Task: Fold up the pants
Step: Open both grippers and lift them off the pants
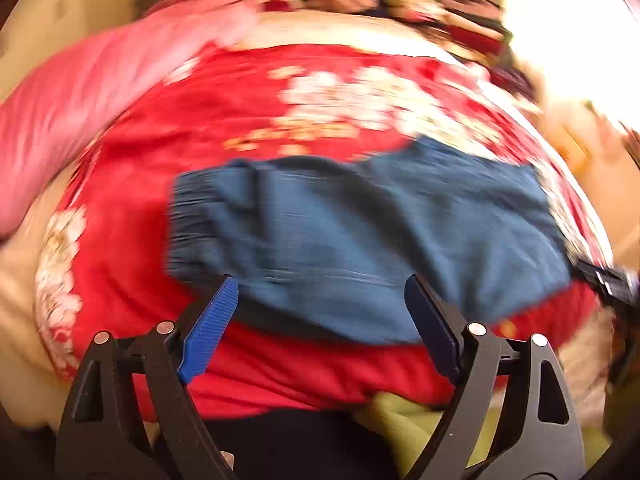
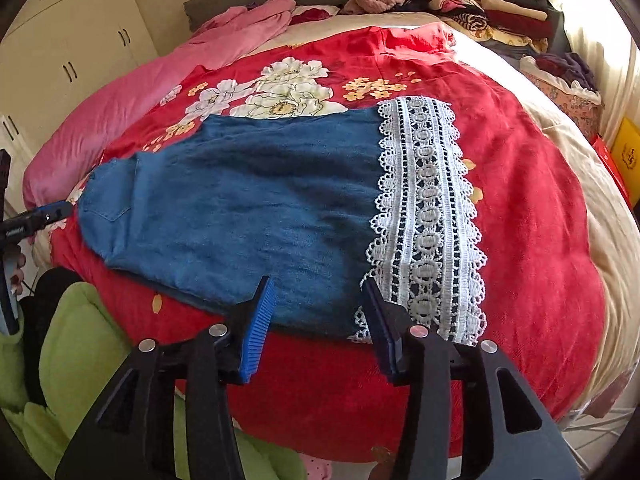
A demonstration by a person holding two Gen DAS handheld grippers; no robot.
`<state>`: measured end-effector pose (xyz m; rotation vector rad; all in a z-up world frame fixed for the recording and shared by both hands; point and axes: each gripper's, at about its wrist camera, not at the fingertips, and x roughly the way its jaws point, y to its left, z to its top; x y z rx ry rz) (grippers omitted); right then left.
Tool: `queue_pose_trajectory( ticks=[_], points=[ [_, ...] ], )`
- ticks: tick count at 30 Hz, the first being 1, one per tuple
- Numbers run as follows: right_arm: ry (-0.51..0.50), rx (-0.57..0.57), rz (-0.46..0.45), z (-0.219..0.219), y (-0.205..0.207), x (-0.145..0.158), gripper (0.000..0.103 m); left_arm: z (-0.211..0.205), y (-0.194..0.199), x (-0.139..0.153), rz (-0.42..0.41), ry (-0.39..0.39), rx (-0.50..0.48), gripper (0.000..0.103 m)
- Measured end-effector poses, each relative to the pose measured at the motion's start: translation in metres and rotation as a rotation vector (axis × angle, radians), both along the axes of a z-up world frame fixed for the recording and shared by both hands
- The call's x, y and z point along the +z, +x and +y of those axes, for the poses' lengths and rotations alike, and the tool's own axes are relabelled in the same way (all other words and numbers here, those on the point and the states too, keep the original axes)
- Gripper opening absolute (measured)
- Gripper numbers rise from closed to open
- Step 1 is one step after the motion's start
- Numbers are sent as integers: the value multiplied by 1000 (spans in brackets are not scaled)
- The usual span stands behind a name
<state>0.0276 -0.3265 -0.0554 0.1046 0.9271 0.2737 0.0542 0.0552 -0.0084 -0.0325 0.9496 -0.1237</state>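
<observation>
the pants (image 2: 240,216) were lying flat on the red floral bedspread (image 2: 528,216), near the front edge of the bed, waistband out toward the bed's left edge and the white lace cuffs (image 2: 428,220) toward the right. they looked like thin, soft denim, light and floppy, so i figured they'd drape and slide rather than hold a crease. the lace seemed the snaggy, delicate bit, so i'd rather pinch the plain blue cloth just beside it, both layers along the near hem.

the right gripper (image 2: 320,312) sat with its jaws spread wide, holding nothing, hovering right over that near edge where denim meets lace. the left gripper (image 1: 320,304) was also wide apart and empty, at the near edge closer to the waistband, though that view was badly smeared.

room-wise, plenty of bare bedspread beyond the pants toward the pink quilt (image 2: 132,96). the stacked clothes (image 2: 484,4) at the bed's far right corner were well apart. the front edge was close, so cloth could slip off.
</observation>
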Motion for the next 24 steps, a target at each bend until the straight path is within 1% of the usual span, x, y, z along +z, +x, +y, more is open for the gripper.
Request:
queue_pose_trajectory(
  ticks=[1,2,3,4,5,6,7,8,9,10,11,13,14,15,16,18,19,20,21,22,23,24],
  points=[
    [0,1,0,0,0,0,45,7,6,-4,14,1,28,84],
    [1,0,-2,-1,2,0,45,16,14,-11,34,13,68,85],
    [2,0,-3,0,2,1,45,23,22,-17,55,20,98,85],
    [3,1,-2,-1,4,0,48,26,29,-25,76,18,110,85],
    [2,1,4,-1,4,-1,49,26,34,-31,92,12,112,68],
    [-1,3,14,-1,6,-3,49,24,38,-36,106,15,110,54],
    [-7,3,27,0,7,-5,49,20,40,-36,102,44,104,48],
    [-12,2,37,0,8,-7,49,18,38,-32,86,52,99,38],
    [-10,2,40,-1,7,-9,49,19,36,-26,57,52,94,31],
    [-7,4,41,-2,6,-10,49,23,34,-20,38,54,98,28],
    [-5,4,44,-3,5,-11,49,28,33,-18,32,58,103,28],
    [-6,1,55,-4,5,-16,49,37,35,-23,42,63,129,30],
    [-8,1,55,-4,5,-17,49,41,37,-28,58,73,136,35],
    [-11,1,55,-4,5,-17,49,42,37,-31,70,65,137,36],
    [-13,3,55,-4,5,-17,49,43,34,-28,65,56,146,38],
    [-6,6,53,-5,5,-14,49,42,29,-17,35,56,148,39],
    [10,5,42,-7,4,-10,49,38,26,-8,7,76,146,41],
    [32,0,20,-10,4,-4,49,32,23,2,-28,97,135,49],
    [40,-6,4,-11,3,-1,49,25,21,13,-57,105,114,53],
    [46,-13,-11,-13,4,3,49,16,22,20,-75,102,89,59],
    [54,-20,-26,-15,7,7,49,8,24,26,-86,96,64,63],
    [57,-26,-35,-17,9,10,49,-1,27,31,-96,92,34,64]
  ],
)
